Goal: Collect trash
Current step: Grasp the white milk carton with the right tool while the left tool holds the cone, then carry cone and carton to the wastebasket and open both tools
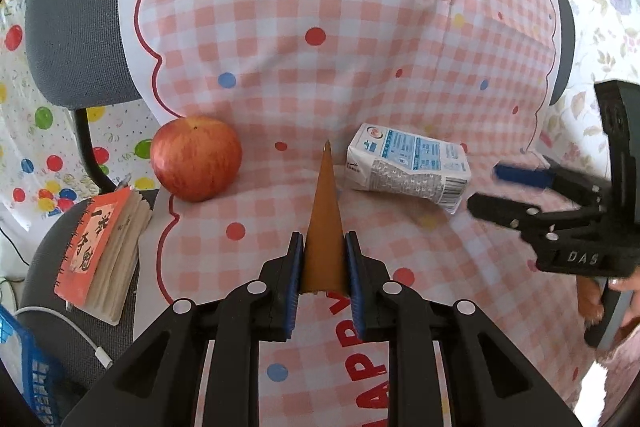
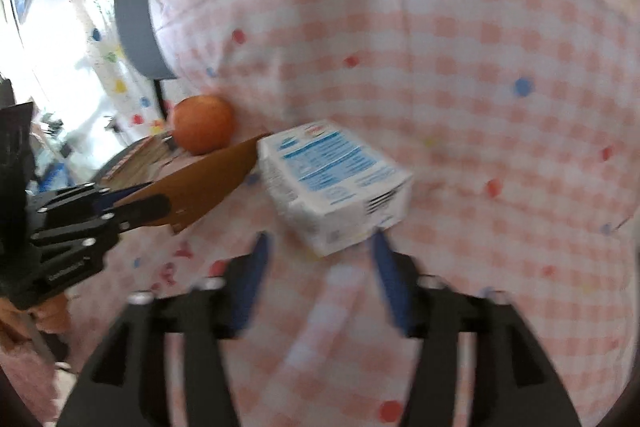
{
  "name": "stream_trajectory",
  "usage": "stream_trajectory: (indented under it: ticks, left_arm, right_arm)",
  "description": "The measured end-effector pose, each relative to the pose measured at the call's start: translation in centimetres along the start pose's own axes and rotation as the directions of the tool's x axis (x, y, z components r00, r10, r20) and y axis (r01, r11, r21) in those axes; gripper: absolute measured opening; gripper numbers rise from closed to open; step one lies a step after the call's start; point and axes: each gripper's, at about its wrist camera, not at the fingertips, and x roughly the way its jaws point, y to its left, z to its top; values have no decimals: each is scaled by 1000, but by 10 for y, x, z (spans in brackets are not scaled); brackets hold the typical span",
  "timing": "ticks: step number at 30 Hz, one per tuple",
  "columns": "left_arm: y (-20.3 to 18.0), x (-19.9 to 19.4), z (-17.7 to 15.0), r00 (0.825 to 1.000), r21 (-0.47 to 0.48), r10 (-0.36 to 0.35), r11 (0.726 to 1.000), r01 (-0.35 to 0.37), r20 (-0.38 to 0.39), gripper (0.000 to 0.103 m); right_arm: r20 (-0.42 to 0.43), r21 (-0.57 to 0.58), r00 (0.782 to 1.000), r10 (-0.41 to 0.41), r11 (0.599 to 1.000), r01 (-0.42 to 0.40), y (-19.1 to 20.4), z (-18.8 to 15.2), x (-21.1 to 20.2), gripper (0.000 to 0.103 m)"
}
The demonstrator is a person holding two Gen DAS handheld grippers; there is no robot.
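My left gripper (image 1: 323, 247) is shut on a brown paper cone (image 1: 325, 223), which points forward above the pink checked cloth. A crushed white and blue milk carton (image 1: 408, 167) lies on the cloth to the cone's right. My right gripper (image 2: 320, 247) is open, its blue pads on either side of the carton's (image 2: 334, 187) near end, a little short of it. The right gripper also shows in the left wrist view (image 1: 488, 189), open, just right of the carton. The left gripper with the cone (image 2: 200, 187) shows at the left of the right wrist view.
A red apple (image 1: 196, 158) sits on the cloth left of the cone. An orange spiral notebook (image 1: 100, 251) lies on the grey chair seat (image 1: 64, 235) at the left. A blue basket (image 1: 24, 367) and a white cable (image 1: 72, 327) are at the lower left.
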Motion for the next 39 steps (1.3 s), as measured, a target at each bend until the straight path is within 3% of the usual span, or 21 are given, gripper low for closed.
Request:
stream_trajectory:
  ticks: [5, 11, 13, 16, 20, 24, 28, 34, 39]
  left_arm:
    - [1, 9, -1, 1000, -5, 1, 1000, -1, -22, 25]
    - [10, 15, 1, 999, -6, 20, 1000, -20, -32, 27]
    - [12, 17, 1, 999, -14, 19, 1000, -19, -37, 27]
    - [17, 17, 0, 999, -29, 4, 1000, -6, -42, 25]
    - [12, 11, -4, 1000, -7, -3, 1000, 3, -24, 21]
    - [-1, -2, -20, 999, 23, -40, 999, 40, -19, 20]
    - [-12, -20, -42, 996, 23, -88, 996, 89, -23, 20]
    - [-24, -51, -74, 991, -2, -131, 991, 131, -4, 20]
    - [-43, -72, -83, 987, 17, -156, 988, 155, 49, 18]
  right_arm:
    - [-2, -47, 1000, -11, 999, 11, -10, 5, 14, 88]
    - [-66, -142, 998, -12, 990, 2, -6, 22, 54, 97]
    - [-73, -154, 997, 6, 988, -17, -6, 25, 59, 97]
    - [-60, -159, 997, 38, 986, -47, -4, 25, 55, 87]
    - [1, -135, 996, 85, 987, -84, 3, 14, 31, 85]
    - [62, -82, 997, -39, 996, 44, 7, -8, -7, 85]
    - [52, -5, 979, -196, 980, 196, 15, -45, -40, 85]
    - [103, 38, 948, -303, 953, 300, 36, -99, -81, 85]
    - [156, 112, 938, -309, 949, 294, 38, -121, -110, 84]
